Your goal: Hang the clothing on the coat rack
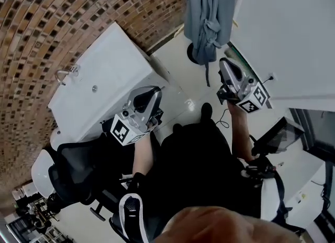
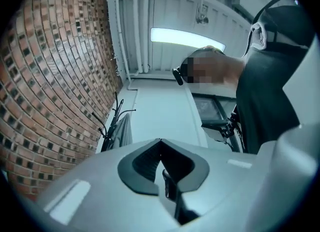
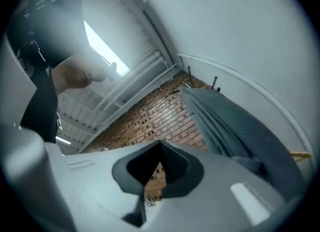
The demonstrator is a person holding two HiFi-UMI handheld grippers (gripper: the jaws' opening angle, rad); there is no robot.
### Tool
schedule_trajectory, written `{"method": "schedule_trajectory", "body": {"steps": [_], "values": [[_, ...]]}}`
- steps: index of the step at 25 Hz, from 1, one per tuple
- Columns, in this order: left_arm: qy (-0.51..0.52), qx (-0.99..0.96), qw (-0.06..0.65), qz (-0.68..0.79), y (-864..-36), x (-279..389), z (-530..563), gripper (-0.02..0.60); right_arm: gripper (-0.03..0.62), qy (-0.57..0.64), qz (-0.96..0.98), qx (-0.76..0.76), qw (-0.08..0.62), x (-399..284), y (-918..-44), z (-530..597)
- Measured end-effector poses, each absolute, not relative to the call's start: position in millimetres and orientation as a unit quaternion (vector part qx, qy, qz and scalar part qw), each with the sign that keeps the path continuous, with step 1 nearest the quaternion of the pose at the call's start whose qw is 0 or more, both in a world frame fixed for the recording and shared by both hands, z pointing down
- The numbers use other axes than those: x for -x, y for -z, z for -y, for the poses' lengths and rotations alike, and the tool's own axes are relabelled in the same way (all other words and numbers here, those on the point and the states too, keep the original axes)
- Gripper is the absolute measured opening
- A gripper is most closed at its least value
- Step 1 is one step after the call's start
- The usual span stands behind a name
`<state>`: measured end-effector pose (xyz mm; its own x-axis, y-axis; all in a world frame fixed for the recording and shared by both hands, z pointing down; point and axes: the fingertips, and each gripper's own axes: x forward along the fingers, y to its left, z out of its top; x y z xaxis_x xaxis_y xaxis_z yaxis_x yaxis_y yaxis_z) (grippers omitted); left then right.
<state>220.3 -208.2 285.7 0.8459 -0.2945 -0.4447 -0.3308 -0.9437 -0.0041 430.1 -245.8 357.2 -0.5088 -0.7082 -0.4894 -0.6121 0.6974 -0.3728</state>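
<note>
Clothing (image 1: pixel 208 17), soft grey folds, drapes the thin black coat rack (image 2: pixel 118 110); both hand-held grippers (image 2: pixel 160 141) (image 3: pixel 160 143) closed, empty.

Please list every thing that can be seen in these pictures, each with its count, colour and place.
garment: one, grey-blue, hanging on the coat rack, top centre of the head view
coat rack: one, black, by the brick wall
brick wall: one, brown and red, at left
cabinet: one, white, against the brick wall
office chair: one, black, lower left
ceiling light: one, white, overhead
left gripper: one, grey, shut, empty
right gripper: one, grey, shut, empty, near the garment
</note>
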Motion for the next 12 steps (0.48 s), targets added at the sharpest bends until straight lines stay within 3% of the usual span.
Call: {"method": "schedule_trajectory", "body": {"steps": [7,12], "values": [[-0.259,0.961,0.004,-0.101,-304.3,-158.9,154.7,0.003,0.003,0.058,-0.876,0.375,0.298,-310.2,-327.3,148.0],[-0.27,0.961,-0.014,-0.059,-304.5,-146.0,128.3,0.003,0.003,0.066,-0.861,0.422,0.276,-291.7,-341.9,88.4]]}}
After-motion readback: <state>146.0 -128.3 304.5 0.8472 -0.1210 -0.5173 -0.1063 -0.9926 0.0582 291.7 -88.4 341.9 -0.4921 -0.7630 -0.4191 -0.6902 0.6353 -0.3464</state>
